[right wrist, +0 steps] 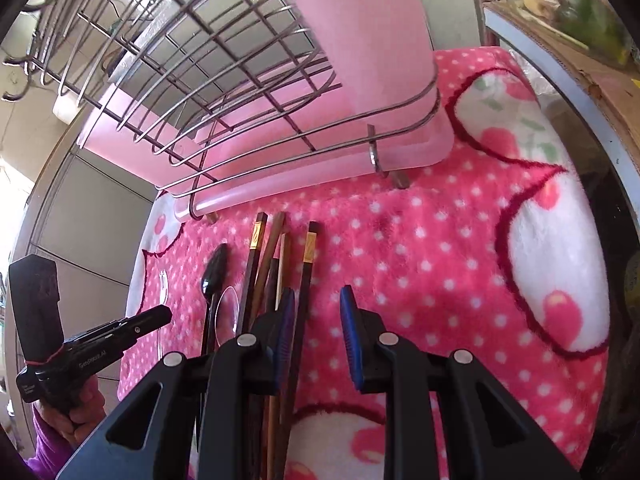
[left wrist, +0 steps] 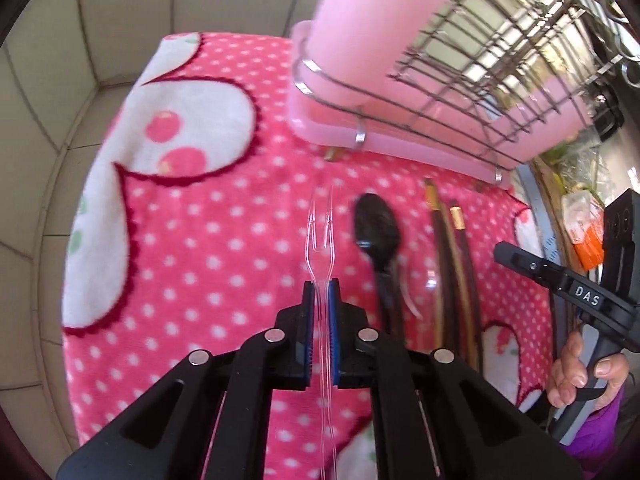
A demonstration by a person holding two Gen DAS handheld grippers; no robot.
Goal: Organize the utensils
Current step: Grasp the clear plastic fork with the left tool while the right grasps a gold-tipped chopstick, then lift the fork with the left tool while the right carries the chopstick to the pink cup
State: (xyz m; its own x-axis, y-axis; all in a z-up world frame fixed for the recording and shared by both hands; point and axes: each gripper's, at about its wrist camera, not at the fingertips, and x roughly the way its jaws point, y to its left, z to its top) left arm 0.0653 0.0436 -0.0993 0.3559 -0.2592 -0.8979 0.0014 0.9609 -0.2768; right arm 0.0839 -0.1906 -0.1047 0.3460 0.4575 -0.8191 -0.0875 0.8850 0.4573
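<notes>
My left gripper (left wrist: 320,292) is shut on a clear plastic fork (left wrist: 320,236), tines pointing away, held above the pink dotted blanket (left wrist: 200,264). A black spoon (left wrist: 378,228) and several dark chopsticks (left wrist: 452,264) lie on the blanket to its right. My right gripper (right wrist: 318,312) is open and empty, just right of the chopsticks (right wrist: 280,264), the black spoon (right wrist: 214,276) and a clear spoon (right wrist: 227,316). A wire rack (right wrist: 224,68) on a pink tray (right wrist: 320,176) stands behind the utensils. The left gripper (right wrist: 154,316) also shows at the left of the right wrist view.
The rack (left wrist: 472,80) and its pink tray (left wrist: 328,132) fill the far side. A tiled floor (left wrist: 52,80) lies beyond the blanket's left edge. A cardboard box with vegetables (right wrist: 588,20) sits at the right. The right gripper's body (left wrist: 580,292) shows at the right edge.
</notes>
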